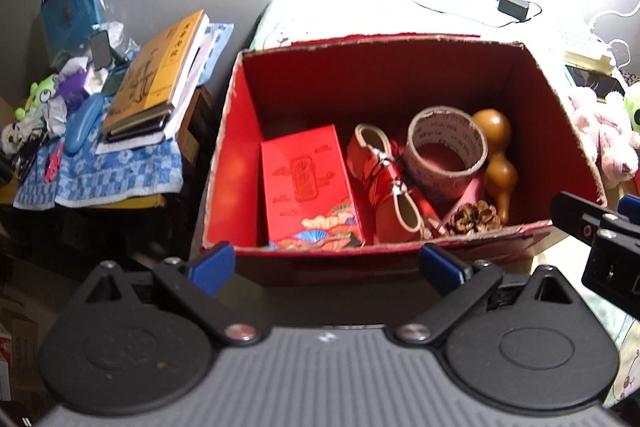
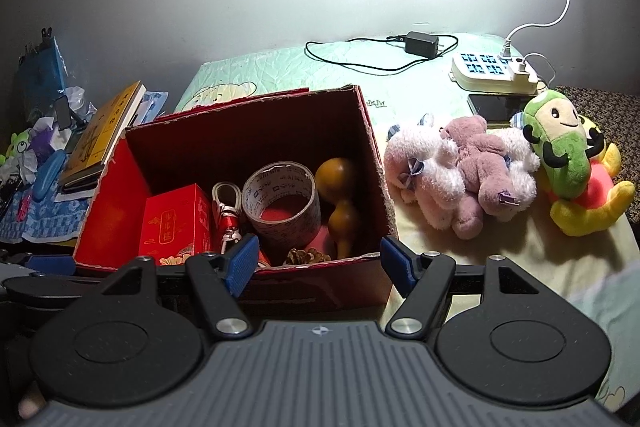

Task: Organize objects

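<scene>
Cardboard box (image 1: 404, 75) sits on the bed just beyond both grippers. Left gripper (image 1: 326, 265) and right gripper (image 2: 316, 259) hover at its near wall, jaws spread wide, empty. Inside lie a red packet (image 1: 310, 187), tape roll (image 1: 446, 149) and gourd (image 1: 496, 159); plush toys (image 2: 464, 171) rest beside it.

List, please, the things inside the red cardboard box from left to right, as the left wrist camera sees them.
Red gift box → small patterned shoe → tape roll → gourd. The pine cone lies in front, below tape and gourd.
</scene>
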`<act>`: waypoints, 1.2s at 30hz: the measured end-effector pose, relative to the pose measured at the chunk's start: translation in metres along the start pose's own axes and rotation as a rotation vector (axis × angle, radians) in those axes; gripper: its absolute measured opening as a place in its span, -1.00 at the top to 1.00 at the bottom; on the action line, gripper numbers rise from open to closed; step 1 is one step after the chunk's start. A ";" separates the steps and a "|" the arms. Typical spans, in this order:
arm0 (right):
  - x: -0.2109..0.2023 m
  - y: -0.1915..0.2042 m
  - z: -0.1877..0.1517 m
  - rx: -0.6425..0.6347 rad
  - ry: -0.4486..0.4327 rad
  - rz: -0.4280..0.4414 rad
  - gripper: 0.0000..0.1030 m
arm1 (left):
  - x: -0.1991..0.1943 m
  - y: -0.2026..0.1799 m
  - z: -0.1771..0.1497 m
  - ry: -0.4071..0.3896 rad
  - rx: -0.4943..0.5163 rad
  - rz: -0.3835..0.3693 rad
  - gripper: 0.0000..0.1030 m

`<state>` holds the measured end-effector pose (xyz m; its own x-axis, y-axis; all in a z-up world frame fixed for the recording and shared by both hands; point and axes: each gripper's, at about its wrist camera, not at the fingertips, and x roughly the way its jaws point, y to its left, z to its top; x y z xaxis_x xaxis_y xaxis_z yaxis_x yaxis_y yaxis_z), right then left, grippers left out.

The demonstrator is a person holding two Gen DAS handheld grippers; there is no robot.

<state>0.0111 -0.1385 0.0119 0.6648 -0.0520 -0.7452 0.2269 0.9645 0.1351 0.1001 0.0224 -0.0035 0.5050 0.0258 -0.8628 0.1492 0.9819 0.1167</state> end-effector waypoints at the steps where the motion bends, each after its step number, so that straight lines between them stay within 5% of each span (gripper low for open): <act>1: 0.000 -0.001 0.001 0.005 -0.003 -0.001 -0.35 | 0.000 -0.001 0.001 -0.005 0.003 0.000 -0.92; 36: 0.026 0.009 0.016 -0.039 0.008 -0.026 -0.35 | 0.016 0.012 0.014 -0.064 -0.056 0.025 -0.92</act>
<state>0.0421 -0.1350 0.0038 0.6532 -0.0750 -0.7535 0.2162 0.9721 0.0906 0.1222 0.0316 -0.0088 0.5615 0.0404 -0.8265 0.0888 0.9901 0.1087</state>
